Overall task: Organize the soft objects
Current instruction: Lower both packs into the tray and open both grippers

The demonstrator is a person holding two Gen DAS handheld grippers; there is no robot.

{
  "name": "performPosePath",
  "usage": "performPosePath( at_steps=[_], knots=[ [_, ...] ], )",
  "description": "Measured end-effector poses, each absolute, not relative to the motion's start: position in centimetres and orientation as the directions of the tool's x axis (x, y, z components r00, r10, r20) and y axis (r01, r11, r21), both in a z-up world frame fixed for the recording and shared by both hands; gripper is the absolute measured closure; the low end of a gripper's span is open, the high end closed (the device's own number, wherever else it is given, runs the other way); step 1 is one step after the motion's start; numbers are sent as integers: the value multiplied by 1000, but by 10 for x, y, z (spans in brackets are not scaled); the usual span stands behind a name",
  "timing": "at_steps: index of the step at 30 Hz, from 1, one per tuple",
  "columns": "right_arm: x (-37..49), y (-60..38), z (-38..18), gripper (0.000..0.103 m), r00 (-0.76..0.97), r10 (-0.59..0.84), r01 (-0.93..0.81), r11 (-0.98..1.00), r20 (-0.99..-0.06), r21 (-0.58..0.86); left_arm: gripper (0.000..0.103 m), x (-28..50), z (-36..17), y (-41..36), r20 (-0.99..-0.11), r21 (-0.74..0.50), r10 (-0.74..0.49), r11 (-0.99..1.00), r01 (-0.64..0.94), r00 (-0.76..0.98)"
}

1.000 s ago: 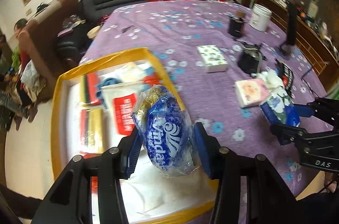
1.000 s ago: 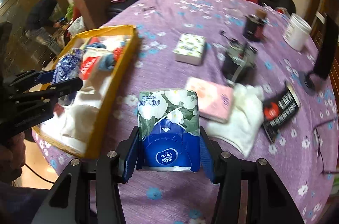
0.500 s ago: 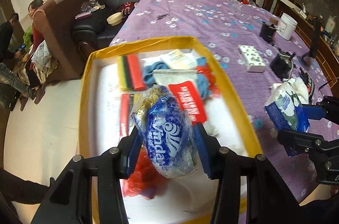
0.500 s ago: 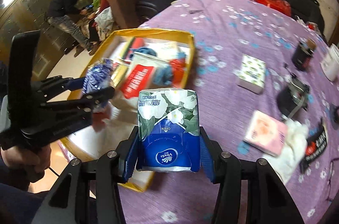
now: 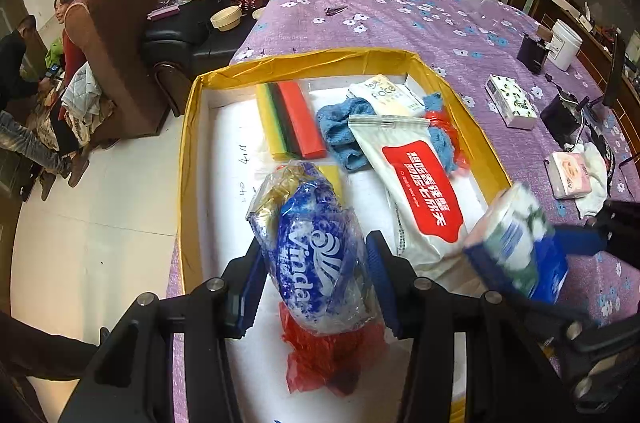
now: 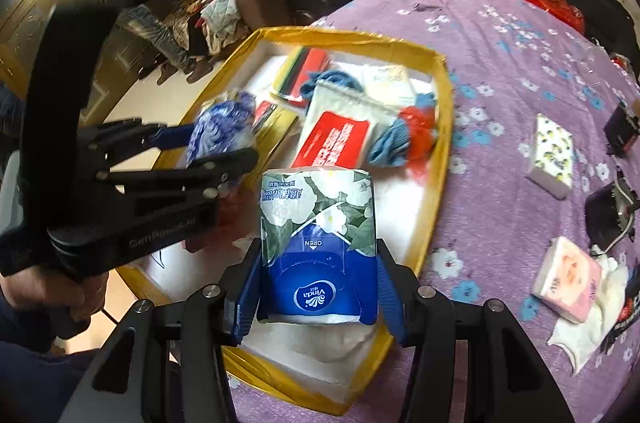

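My left gripper (image 5: 314, 267) is shut on a blue and gold Vinda tissue bag (image 5: 316, 243) and holds it above the yellow-rimmed box (image 5: 188, 151). My right gripper (image 6: 318, 283) is shut on a green-flowered Vinda tissue pack (image 6: 318, 223) over the box's near right edge (image 6: 440, 159). The pack shows blurred in the left wrist view (image 5: 516, 243), and the left gripper with its bag shows in the right wrist view (image 6: 224, 131). In the box lie a red-labelled wipes pack (image 5: 416, 183), blue cloth (image 5: 344, 131), striped sponges (image 5: 290, 119) and red plastic (image 5: 328, 355).
On the purple flowered tablecloth (image 6: 500, 71) right of the box lie a white patterned tissue box (image 6: 552, 155), a pink tissue pack (image 6: 568, 283), a white cloth (image 6: 600, 311) and black devices (image 6: 608, 215). A sofa and seated people are to the left, beyond the table edge.
Both grippers have moved left from over the table to above the box, each still holding its pack. The right gripper's pack has come close beside the left gripper.
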State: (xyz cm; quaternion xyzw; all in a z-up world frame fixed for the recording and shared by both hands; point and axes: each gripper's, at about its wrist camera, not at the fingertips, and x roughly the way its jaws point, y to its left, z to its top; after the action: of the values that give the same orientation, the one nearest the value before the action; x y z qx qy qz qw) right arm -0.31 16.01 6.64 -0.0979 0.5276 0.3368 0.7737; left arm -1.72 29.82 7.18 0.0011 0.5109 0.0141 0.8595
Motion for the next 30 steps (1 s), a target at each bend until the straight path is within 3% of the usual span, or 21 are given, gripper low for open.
performPosePath(
  at_steps=[8,14,30],
  knots=[
    [-7,167,64,45,219,398,-643,746,-891,175,54,-11,73,298,-877,8,13,1000,-12,480],
    [-11,164,73,31,259,409,-648,745,-875,156,52,-13,80,297,-873,2,12,1000,-21,488],
    [-7,99,96,31,339,478,-537,805,-810,250,51,-25,99,273,-860,22,35,999,-32,510]
  ],
)
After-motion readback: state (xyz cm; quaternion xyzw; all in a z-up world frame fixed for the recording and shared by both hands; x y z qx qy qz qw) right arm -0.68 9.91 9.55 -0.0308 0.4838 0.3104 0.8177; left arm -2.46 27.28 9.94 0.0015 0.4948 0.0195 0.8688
